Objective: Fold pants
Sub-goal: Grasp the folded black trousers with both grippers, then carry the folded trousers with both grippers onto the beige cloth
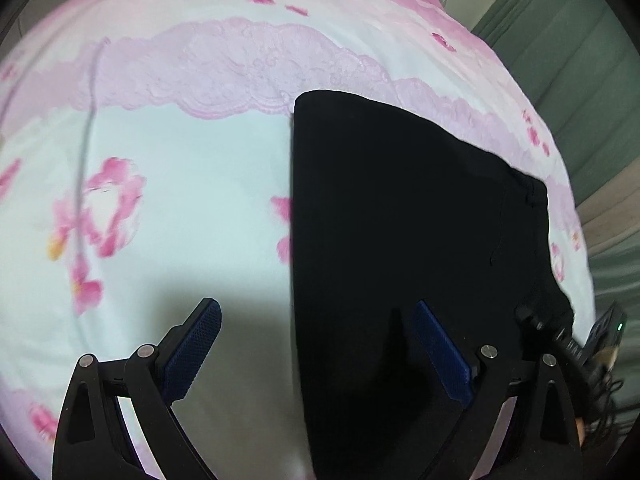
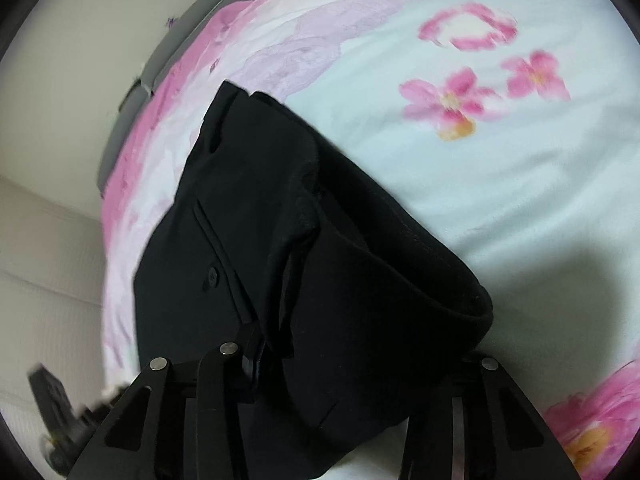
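Floral bedsheet (image 1: 192, 184), one black pants (image 1: 400, 220), two hand-held grippers.

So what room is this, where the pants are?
Probably a bedroom: the black pants lie on a bed covered by a pink floral bedsheet with a lace-pattern band, and a green curtain hangs beside it.
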A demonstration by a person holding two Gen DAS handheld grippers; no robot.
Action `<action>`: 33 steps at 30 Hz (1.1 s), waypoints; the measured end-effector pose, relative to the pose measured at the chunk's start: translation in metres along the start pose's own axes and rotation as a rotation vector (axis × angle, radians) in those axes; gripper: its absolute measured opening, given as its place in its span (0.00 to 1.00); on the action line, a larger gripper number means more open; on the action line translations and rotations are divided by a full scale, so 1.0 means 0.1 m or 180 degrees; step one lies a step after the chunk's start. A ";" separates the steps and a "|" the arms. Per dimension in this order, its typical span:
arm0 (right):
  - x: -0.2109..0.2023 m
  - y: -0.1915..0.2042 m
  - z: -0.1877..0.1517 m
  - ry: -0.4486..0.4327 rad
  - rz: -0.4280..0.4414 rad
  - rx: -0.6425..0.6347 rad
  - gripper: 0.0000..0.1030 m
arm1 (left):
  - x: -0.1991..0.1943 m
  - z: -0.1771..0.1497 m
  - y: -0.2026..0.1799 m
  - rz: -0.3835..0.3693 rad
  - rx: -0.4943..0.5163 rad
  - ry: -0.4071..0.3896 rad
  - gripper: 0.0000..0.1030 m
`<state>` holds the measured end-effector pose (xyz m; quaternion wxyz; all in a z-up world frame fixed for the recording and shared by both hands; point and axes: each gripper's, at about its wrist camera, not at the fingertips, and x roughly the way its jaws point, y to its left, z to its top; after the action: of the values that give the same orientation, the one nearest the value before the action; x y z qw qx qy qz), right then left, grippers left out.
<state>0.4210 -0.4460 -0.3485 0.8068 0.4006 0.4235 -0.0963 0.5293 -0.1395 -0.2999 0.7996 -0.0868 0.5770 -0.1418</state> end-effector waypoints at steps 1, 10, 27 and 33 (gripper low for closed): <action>0.01 0.03 0.00 0.0002 -0.0042 -0.0051 0.41 | 0.05 0.05 0.02 -0.0099 -0.0018 0.0032 0.94; 0.07 0.11 0.03 0.0049 -0.0201 -0.0317 0.41 | 0.35 0.43 0.08 -0.0614 0.0092 0.0009 0.67; 0.05 0.26 0.12 0.0134 -0.0360 -0.0464 0.33 | 0.51 0.84 -0.22 -0.0826 -0.0027 0.0216 0.22; -0.35 0.62 0.11 0.0105 -0.0327 -0.0866 0.25 | 0.05 0.78 -0.52 -0.0746 0.0190 0.0159 0.19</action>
<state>0.4365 -0.4189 -0.2837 0.8406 0.2667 0.4658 -0.0726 0.5975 -0.1922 -0.2635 0.7652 -0.1262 0.5782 -0.2535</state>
